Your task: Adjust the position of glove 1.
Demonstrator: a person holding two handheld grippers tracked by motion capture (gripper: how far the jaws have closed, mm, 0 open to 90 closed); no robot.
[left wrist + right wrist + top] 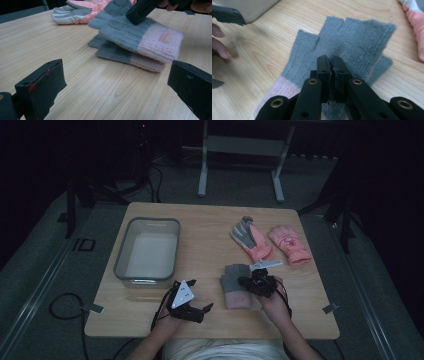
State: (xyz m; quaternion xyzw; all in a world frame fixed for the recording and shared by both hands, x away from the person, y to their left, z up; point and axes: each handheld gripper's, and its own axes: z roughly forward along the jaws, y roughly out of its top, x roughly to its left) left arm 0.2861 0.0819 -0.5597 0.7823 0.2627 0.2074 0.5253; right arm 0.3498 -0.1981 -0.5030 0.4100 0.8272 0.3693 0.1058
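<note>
A pair of knit gloves, grey with pink cuffs, lies stacked near the table's front. My right gripper (pixel 250 281) (pixel 333 67) is shut on the grey palm of the top knit glove (pixel 359 37) (pixel 135 35), whose finger end hangs raised off the lower knit glove (pixel 120 55) (pixel 234 292). My left gripper (pixel 200 295) (pixel 116 82) stands open just left of the pair, low over the wood, with nothing between its jaws. Two pink ski gloves (pixel 252 241) (pixel 290 245) lie farther back on the right.
A grey plastic bin (pixel 146 252) (pixel 249 7) stands at the table's left side. The wooden table (pixel 205 235) has bare room in the middle. The front edge is close under both hands. A metal frame (pixel 240 150) stands on the floor beyond the table.
</note>
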